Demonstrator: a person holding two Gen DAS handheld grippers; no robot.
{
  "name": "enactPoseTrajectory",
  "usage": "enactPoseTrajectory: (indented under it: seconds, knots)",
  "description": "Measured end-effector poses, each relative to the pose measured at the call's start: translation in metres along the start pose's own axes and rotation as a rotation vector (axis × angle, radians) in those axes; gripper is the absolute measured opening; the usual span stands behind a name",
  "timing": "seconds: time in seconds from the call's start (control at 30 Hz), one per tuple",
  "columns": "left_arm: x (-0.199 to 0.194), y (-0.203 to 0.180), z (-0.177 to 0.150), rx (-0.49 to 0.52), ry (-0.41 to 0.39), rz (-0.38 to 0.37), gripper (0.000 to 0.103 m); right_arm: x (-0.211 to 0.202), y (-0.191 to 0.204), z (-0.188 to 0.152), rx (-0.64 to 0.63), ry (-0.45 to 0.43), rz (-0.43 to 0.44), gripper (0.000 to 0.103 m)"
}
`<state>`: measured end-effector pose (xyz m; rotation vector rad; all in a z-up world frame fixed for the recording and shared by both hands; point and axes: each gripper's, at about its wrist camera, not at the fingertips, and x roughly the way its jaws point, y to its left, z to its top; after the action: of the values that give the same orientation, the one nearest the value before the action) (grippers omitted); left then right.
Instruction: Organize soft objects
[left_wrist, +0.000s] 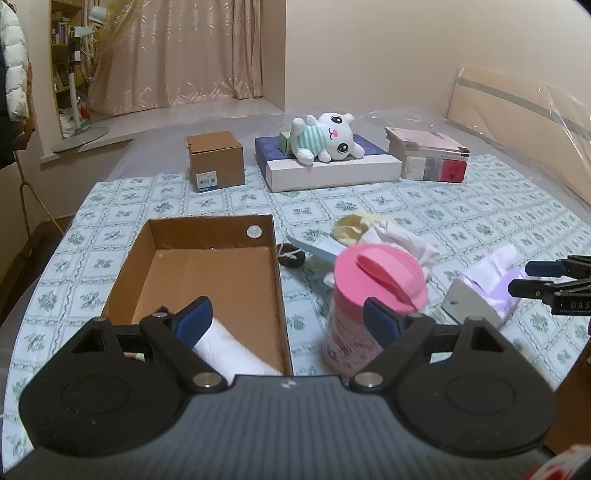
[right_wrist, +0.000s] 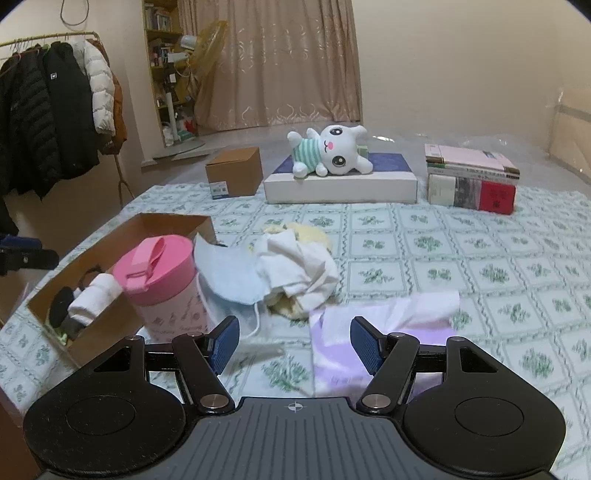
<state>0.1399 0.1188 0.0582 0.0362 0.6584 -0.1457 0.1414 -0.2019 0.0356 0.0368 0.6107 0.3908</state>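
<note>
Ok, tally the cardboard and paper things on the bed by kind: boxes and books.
Open brown box: 1
Closed brown box: 1
Flat white box under the plush: 1
Books in the stack: cannot count exactly, several
Total boxes: 3

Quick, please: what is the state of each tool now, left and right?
Left tool: open, holding nothing.
Right tool: open, holding nothing.
</note>
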Motion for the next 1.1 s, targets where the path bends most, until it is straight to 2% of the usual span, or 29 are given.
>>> enactPoseTrajectory:
  seconds: [0.3,0.5,0.63,0.7,0.93,1.03,1.1]
  knots:
    - [0.048,0.019,0.039,-0.002,0.027,-0.046,0.082,0.037,-0.004,0.031,-0.117,0.018,0.027,0.066]
    - [0.088,0.019,0.067,-0.028,0.081,-0.108,0.080,0.071,-0.016,0.051,-0.107,0.056,0.051,0.066]
    - [0.124,0.015,0.076,-0.055,0.159,-0.163,0.077,0.093,-0.019,0.063,-0.151,0.082,0.053,0.066]
    - [0.145,0.014,0.078,-0.079,0.210,-0.190,0.072,0.103,-0.021,0.068,-0.166,0.096,0.056,0.066]
    - [0.210,0.021,0.084,-0.218,0.361,-0.271,0.066,0.134,-0.029,0.072,-0.181,0.140,0.066,0.066]
    - [0.230,0.019,0.085,-0.236,0.409,-0.294,0.063,0.144,-0.032,0.072,-0.178,0.157,0.069,0.066]
    - [0.241,0.017,0.085,-0.241,0.439,-0.301,0.057,0.150,-0.034,0.071,-0.177,0.168,0.074,0.066]
